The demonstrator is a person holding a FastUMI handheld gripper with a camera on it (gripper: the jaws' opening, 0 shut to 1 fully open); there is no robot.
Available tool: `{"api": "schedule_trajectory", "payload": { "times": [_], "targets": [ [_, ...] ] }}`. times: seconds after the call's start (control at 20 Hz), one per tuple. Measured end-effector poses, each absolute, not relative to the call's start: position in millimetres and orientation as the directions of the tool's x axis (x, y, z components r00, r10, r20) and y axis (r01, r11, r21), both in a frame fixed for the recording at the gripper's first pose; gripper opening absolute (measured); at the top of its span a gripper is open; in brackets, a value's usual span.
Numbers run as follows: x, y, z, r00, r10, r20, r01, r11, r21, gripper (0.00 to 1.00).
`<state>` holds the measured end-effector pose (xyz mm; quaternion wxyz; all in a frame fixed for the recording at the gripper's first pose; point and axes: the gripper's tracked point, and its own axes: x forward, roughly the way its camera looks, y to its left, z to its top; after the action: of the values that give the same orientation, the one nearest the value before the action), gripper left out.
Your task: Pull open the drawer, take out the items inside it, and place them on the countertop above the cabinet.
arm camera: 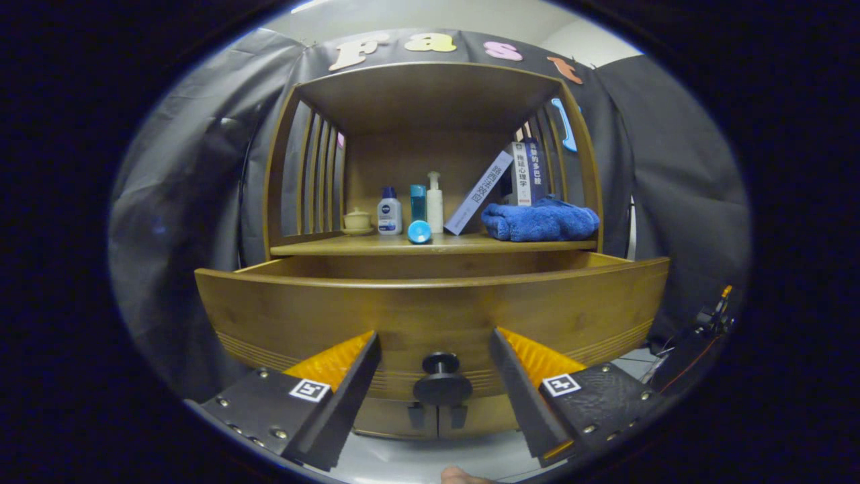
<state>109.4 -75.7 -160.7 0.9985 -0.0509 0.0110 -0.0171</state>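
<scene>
The wooden cabinet's drawer (430, 312) stands pulled out toward me, its curved front panel right ahead of the fingers. What lies inside is hidden behind that panel. A dark round knob (441, 383) sits low on the drawer front, in the gap between my fingers and touching neither. My gripper (435, 336) is open, its fingers spread wide on either side of the knob. Above the drawer runs the countertop (316, 246).
On the countertop stand a small lidded cup (357, 220), a white and blue bottle (389, 212), a teal bottle (418, 202) and a white pump bottle (435, 204). A blue round thing (419, 232) lies in front; leaning books (500, 181) and a folded blue towel (539, 222) sit right. Slatted sides enclose the shelf.
</scene>
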Motion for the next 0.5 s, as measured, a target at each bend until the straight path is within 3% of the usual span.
{"api": "schedule_trajectory", "payload": {
  "times": [0.5],
  "targets": [
    [153.9,-78.3,-160.0,0.998,-0.023,0.057,0.03,0.993,-0.114,0.99]
  ]
}}
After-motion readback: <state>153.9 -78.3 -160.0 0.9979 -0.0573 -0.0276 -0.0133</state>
